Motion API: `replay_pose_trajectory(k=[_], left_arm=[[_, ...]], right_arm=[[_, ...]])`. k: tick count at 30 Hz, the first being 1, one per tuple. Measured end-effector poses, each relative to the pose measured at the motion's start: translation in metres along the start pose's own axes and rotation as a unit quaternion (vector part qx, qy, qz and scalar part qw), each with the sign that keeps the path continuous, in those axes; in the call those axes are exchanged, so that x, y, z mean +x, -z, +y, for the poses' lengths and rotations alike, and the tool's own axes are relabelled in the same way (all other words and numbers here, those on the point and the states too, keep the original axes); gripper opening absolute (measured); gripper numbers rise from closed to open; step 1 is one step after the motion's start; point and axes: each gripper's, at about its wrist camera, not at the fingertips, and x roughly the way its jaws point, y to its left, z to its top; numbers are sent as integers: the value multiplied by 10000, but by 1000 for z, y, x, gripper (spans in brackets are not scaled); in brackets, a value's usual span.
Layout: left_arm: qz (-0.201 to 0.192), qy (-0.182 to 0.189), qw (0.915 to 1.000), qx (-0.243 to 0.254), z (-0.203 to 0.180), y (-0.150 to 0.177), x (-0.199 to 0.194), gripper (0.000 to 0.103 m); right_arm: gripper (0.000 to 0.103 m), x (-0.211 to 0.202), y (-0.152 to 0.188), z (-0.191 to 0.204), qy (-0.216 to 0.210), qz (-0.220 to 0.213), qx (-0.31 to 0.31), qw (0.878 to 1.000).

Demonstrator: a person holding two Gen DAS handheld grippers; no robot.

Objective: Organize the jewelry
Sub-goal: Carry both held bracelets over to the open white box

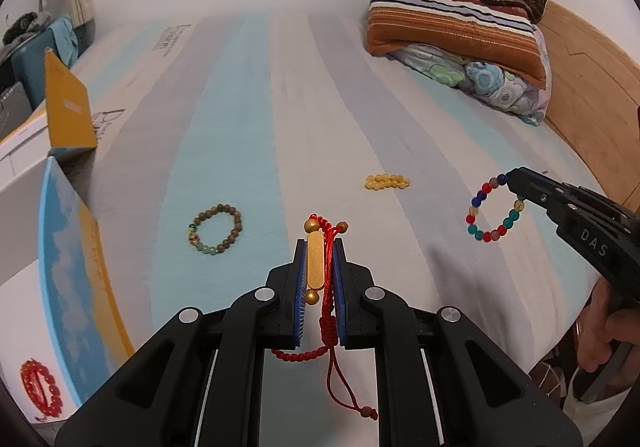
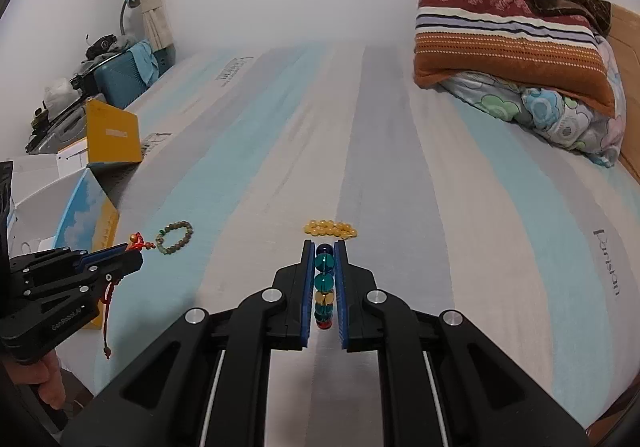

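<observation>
Left wrist view: red bead bracelet [image 1: 40, 387] is lying in the open box [image 1: 24, 183] at far left; left claw [image 1: 319, 279] is clamping the red cord bracelet [image 1: 326, 275] above the bed [image 1: 240, 107]. Right claw [image 2: 324, 283] is gripping the multicolored bead bracelet [image 2: 324, 279]. Wooden bead bracelet [image 1: 216, 224] and yellow bead bracelet [image 1: 387, 181] are resting on the sheet.

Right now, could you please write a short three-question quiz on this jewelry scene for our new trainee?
1. True or false: both grippers hold a bracelet.
2. What lies loose nearest the left gripper: A) brown bead bracelet, B) yellow bead bracelet, C) a watch?
3. What does the right gripper clamp?

Key: 1 true: the left holds the red cord bracelet. 2 A. 3 The multicolored bead bracelet.
</observation>
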Motion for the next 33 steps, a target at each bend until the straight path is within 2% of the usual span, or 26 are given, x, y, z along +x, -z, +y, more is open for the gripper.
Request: replay_pose_trajectory(k=[6,33], left_arm=[[-25,46,10000,61,11,0,-14,11],[-373,-583,9969,-362,105,3,-78,11]], right_arm=[[9,-8,-6,19,-75,-63,-120,9999],[9,-21,-36,143,-568,-248,-820,9947]])
